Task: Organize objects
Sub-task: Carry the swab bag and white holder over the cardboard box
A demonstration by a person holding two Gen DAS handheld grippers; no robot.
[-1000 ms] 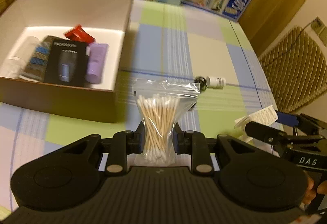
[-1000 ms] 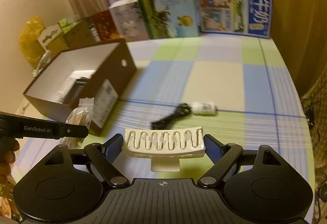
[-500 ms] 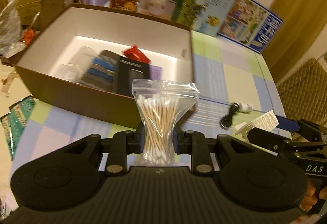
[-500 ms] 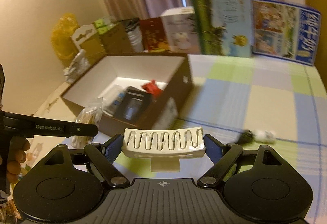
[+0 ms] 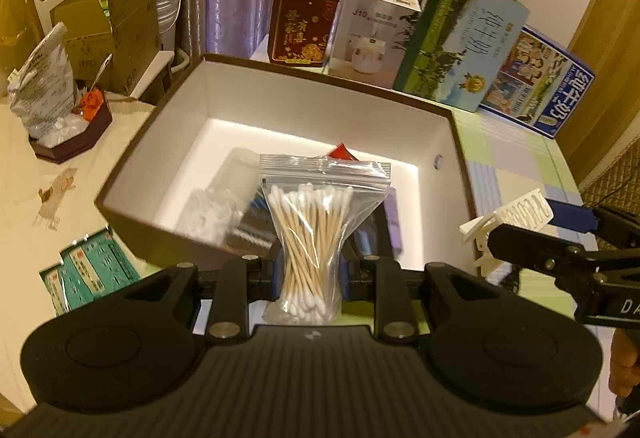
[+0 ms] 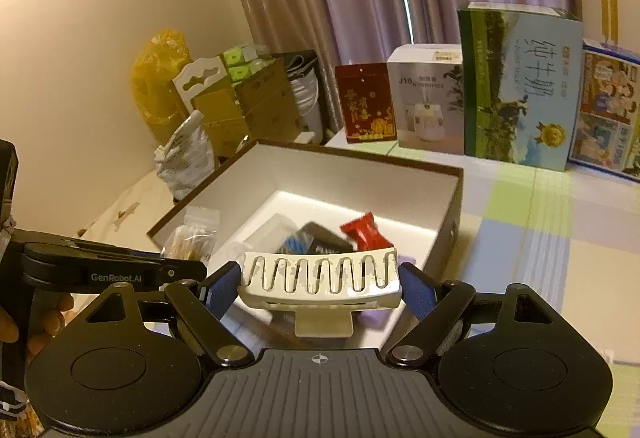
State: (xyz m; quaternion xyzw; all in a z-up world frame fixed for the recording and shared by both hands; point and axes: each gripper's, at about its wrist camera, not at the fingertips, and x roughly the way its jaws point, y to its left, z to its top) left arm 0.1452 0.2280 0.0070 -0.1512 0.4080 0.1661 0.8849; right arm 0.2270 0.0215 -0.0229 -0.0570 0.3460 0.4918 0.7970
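One open brown box point(image 5: 280, 106) sits mid-frame. Two grippers show: the left gripper point(image 5: 312, 270) at lower centre and the right gripper point(image 5: 524, 226) at the right edge. One bag of cotton swabs point(image 5: 316, 234) and one white hair clip point(image 6: 320, 278) are held. Four upright cartons point(image 6: 516, 86) line the upper right. One red packet point(image 6: 366, 234) lies inside the box.

We read "GenRobot.AI" in pale letters on the side of the black left gripper point(image 6: 188, 270). Behind the open brown cardboard box with white lining point(image 6: 456, 206), the white carton picturing a humidifier point(image 6: 426, 98) carries "J10". To its right, the tall green-and-blue milk carton point(image 6: 520, 86) shows large Chinese characters; to its left, the dark red box point(image 6: 366, 102) bears gold characters. The black right gripper point(image 5: 520, 226) shows "DA" on its side.
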